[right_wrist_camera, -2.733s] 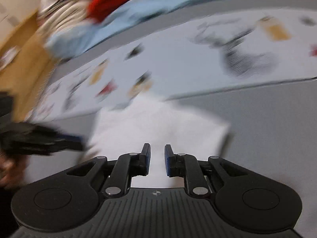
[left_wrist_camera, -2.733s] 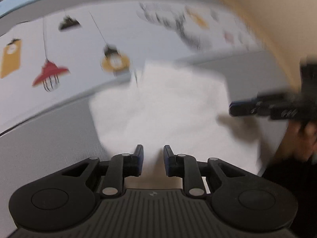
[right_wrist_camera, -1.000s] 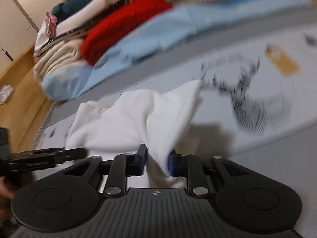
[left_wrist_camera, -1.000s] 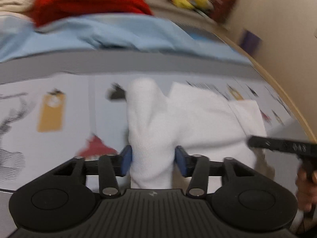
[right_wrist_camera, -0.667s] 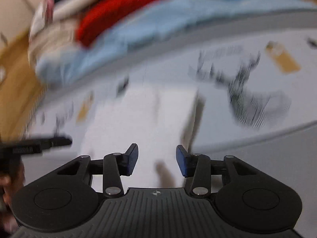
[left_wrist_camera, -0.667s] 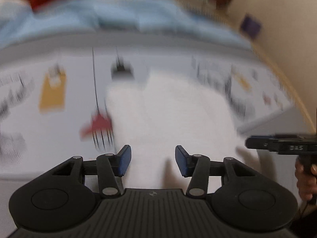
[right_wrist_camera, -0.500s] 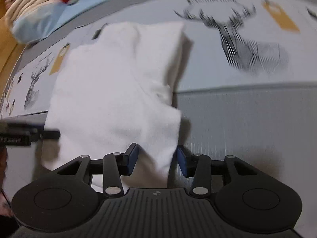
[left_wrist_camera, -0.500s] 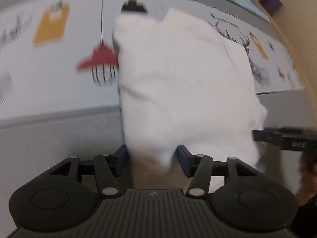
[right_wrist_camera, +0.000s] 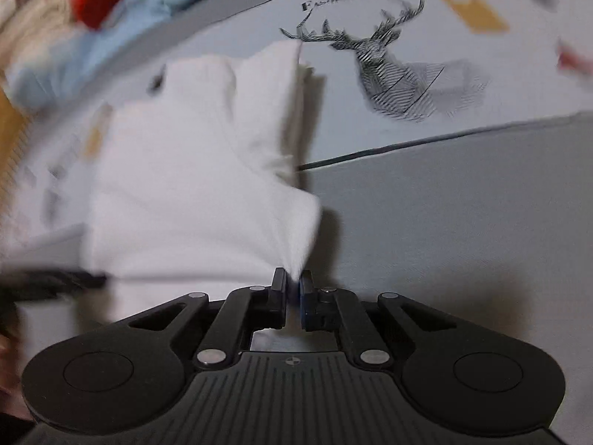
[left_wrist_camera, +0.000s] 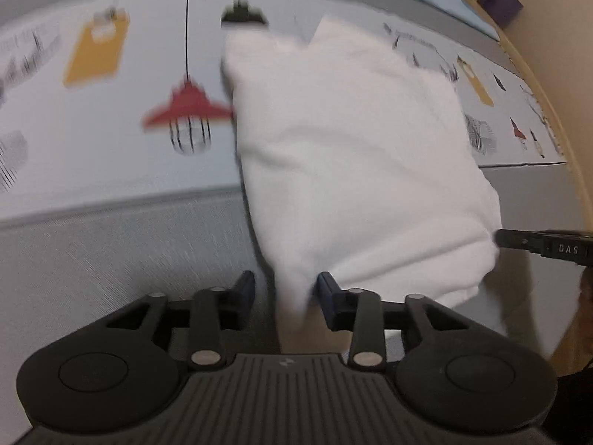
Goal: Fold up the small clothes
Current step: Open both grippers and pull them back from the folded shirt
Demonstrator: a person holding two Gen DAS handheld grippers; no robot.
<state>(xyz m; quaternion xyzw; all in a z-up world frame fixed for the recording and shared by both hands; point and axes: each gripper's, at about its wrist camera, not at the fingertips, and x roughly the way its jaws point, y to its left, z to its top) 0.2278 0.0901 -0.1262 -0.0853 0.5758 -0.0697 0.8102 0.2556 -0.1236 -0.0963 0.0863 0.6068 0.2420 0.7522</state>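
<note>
Cloth [right_wrist_camera: 192, 170], white, corner pinched in right tool [right_wrist_camera: 293, 285], on mat [right_wrist_camera: 444, 200].

Blurred clothes pile [right_wrist_camera: 74, 18] — cut off (top-left corner) — colours only.

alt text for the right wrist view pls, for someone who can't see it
The right gripper is pinched shut on a corner of a white cloth that lies on a grey mat printed with a deer head. Blurred blue and red fabrics lie at the far edge.
</note>
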